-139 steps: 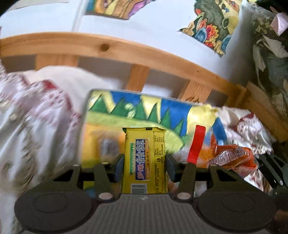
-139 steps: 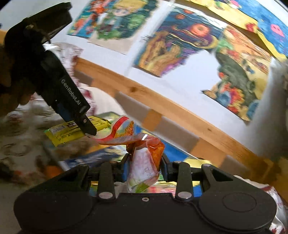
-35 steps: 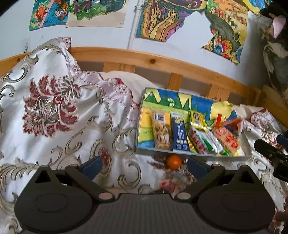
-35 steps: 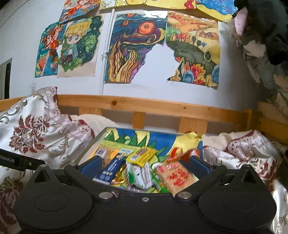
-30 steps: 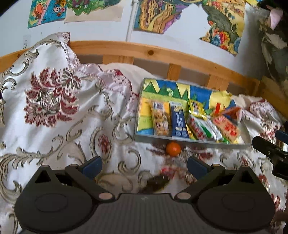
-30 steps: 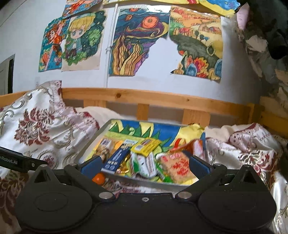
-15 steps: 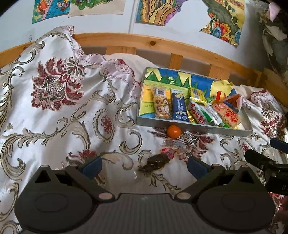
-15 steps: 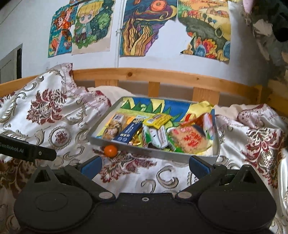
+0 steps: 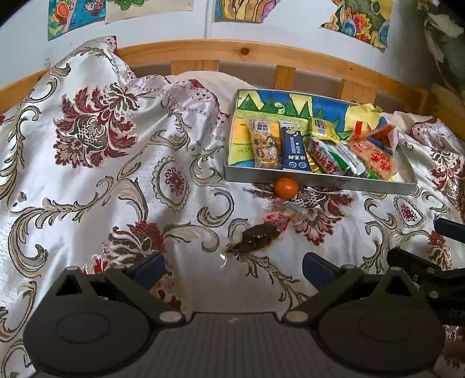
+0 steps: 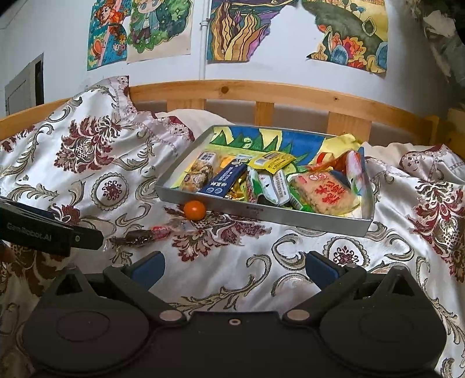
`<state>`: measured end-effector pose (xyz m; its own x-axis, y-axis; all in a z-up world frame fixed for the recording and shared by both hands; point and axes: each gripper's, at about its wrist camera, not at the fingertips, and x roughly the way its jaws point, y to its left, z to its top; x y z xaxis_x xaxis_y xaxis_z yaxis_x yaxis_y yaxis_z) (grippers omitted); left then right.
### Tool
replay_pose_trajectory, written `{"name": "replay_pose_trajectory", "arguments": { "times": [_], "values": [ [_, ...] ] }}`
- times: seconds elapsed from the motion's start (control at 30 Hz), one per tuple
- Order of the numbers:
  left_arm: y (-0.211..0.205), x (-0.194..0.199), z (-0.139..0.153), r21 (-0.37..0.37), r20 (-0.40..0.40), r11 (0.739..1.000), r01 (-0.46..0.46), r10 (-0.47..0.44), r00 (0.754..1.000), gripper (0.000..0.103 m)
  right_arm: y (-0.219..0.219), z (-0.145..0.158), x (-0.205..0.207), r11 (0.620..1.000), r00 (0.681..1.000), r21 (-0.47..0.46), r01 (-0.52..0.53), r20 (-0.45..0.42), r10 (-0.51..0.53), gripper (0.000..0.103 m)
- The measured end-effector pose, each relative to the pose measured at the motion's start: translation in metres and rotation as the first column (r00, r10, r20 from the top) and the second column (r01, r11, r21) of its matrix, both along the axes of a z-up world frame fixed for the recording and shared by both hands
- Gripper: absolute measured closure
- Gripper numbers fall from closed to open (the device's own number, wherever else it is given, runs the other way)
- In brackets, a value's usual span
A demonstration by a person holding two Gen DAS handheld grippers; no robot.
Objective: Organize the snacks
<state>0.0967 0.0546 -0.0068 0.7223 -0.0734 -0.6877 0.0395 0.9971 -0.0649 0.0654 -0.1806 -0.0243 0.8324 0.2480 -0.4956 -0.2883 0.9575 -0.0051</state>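
Observation:
A shallow metal tray (image 9: 319, 181) (image 10: 261, 210) with a colourful lining lies on the bed and holds several snack packets, among them a blue bar (image 9: 294, 149) (image 10: 225, 179) and a yellow packet (image 9: 322, 127) (image 10: 271, 160). An orange ball (image 9: 286, 188) (image 10: 194, 210) lies just in front of the tray. A dark brown wrapped candy with a red end (image 9: 257, 237) (image 10: 142, 236) lies nearer on the bedspread. My left gripper (image 9: 232, 266) is open and empty, just short of the candy. My right gripper (image 10: 234, 266) is open and empty, well back from the tray.
A patterned white and red bedspread (image 9: 116, 174) covers the bed. A wooden headboard rail (image 9: 261, 55) runs behind the tray, with drawings on the wall (image 10: 232, 26). The left gripper's finger (image 10: 52, 232) shows at the left edge of the right wrist view.
Both grippers have let go of their snack packets, which now lie in the tray, and have drawn back from it. In the last second both pulled further back, bringing the brown candy into view.

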Motion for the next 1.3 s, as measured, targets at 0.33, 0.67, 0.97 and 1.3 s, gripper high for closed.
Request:
{"name": "replay_pose_trajectory", "arguments": {
  "times": [0.33, 0.67, 0.97, 1.3],
  "values": [
    [-0.007, 0.005, 0.001, 0.081, -0.02, 0.997, 0.017, -0.015, 1.0, 0.0, -0.002, -0.002, 0.003, 1.0, 1.0, 0.0, 0.015, -0.021, -0.015, 0.001],
    [-0.007, 0.007, 0.002, 0.066, 0.008, 0.997, 0.03, -0.031, 0.999, 0.0, -0.004, -0.003, 0.004, 1.0, 1.0, 0.001, 0.019, -0.019, -0.019, 0.001],
    [-0.012, 0.013, 0.008, 0.106, 0.052, 0.99, 0.091, -0.096, 0.994, 0.0, -0.004, 0.003, 0.014, 0.999, 0.999, 0.014, 0.035, -0.013, -0.034, 0.001],
    [-0.004, 0.036, 0.006, 0.105, 0.042, 0.984, 0.143, -0.148, 0.988, 0.0, 0.001, 0.008, 0.048, 1.0, 1.0, 0.02, 0.024, -0.007, -0.023, 0.001]
  ]
}}
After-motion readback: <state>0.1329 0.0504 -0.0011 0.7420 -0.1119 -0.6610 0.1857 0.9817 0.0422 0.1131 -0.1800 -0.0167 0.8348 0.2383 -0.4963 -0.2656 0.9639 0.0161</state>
